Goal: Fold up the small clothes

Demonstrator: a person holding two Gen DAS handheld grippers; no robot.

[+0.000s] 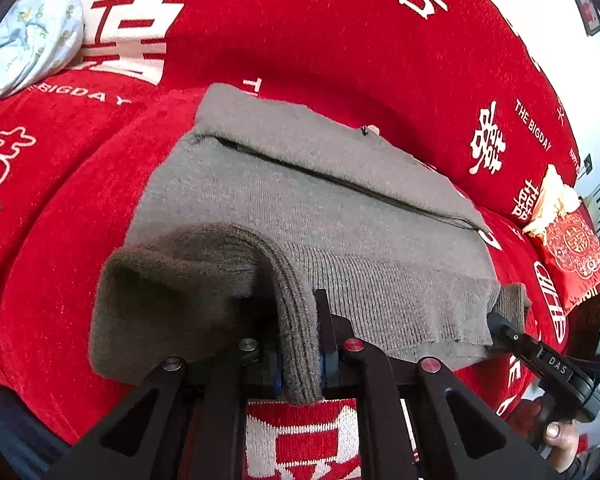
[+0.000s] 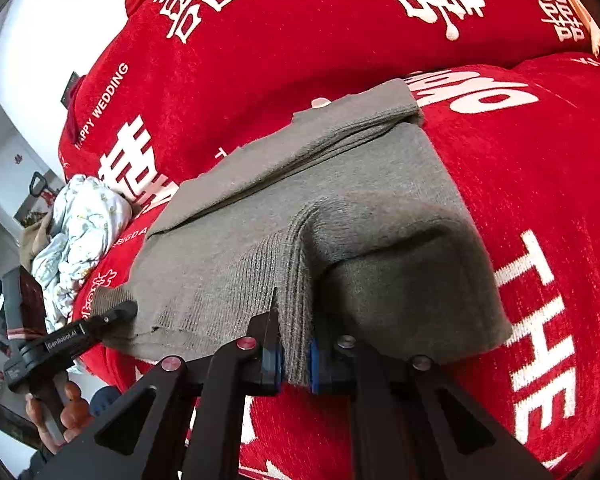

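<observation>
A grey knit sweater lies partly folded on the red cover, its ribbed hem towards me. In the left wrist view my left gripper is shut on a bunched fold of the hem at the near left corner, which is lifted into a hump. My right gripper shows at the hem's right corner. In the right wrist view the sweater fills the middle, and my right gripper is shut on a ribbed fold at the near right corner. My left gripper pinches the hem's far left corner there.
A red sofa cover with white lettering lies under everything. A crumpled pale blue floral cloth sits at the left, also the cloth. A red cushion lies at the right. A hand holds the left gripper's handle.
</observation>
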